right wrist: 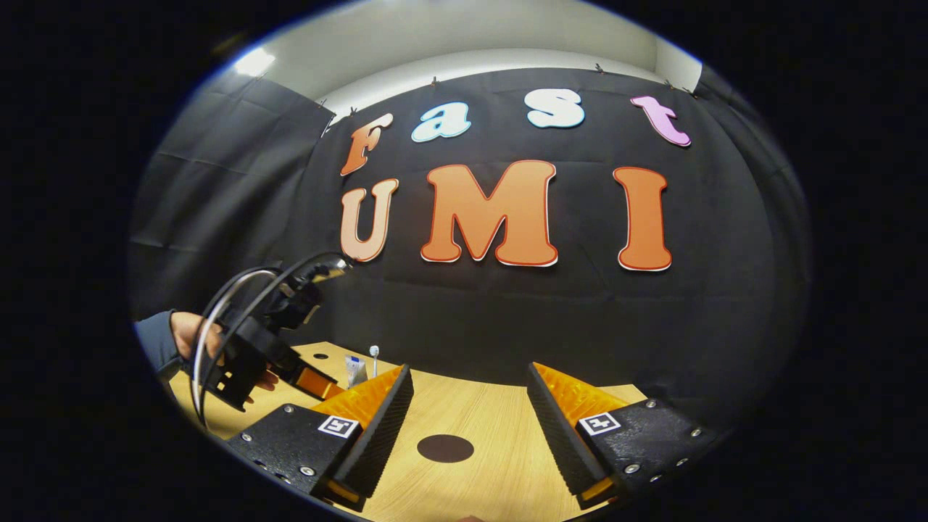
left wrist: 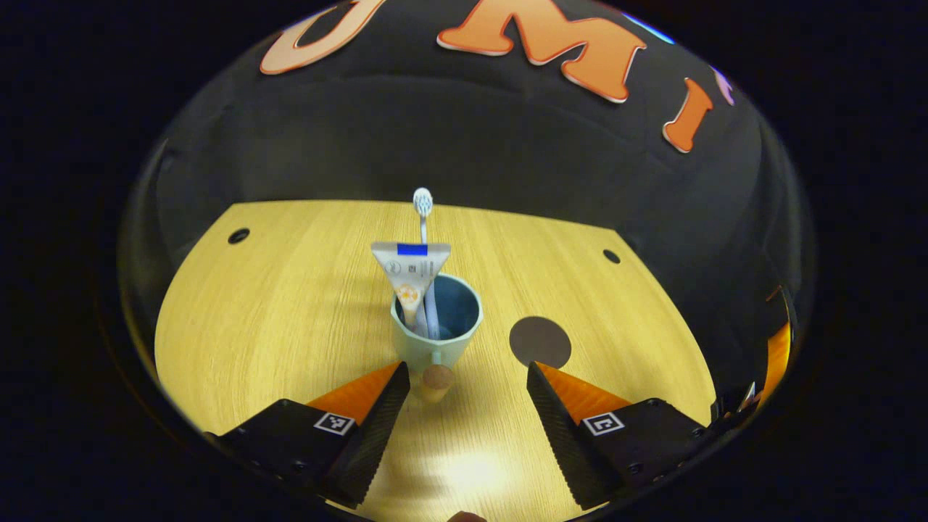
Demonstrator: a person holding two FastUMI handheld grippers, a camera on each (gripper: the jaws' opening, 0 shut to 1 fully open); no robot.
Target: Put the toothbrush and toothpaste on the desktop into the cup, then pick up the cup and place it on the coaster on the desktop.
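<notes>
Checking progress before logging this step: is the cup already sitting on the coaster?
No: in the left gripper view the cup, holding the toothbrush and toothpaste, stands on bare desktop, apart from the dark round coaster.

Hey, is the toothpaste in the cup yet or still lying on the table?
In the cup. The toothpaste stands upright inside the cup beside the toothbrush, its flat end sticking above the rim.

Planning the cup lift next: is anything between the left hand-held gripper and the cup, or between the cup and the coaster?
Nothing visible. The left hand-held gripper faces the cup over bare desktop; the coaster lies beside it.
</notes>
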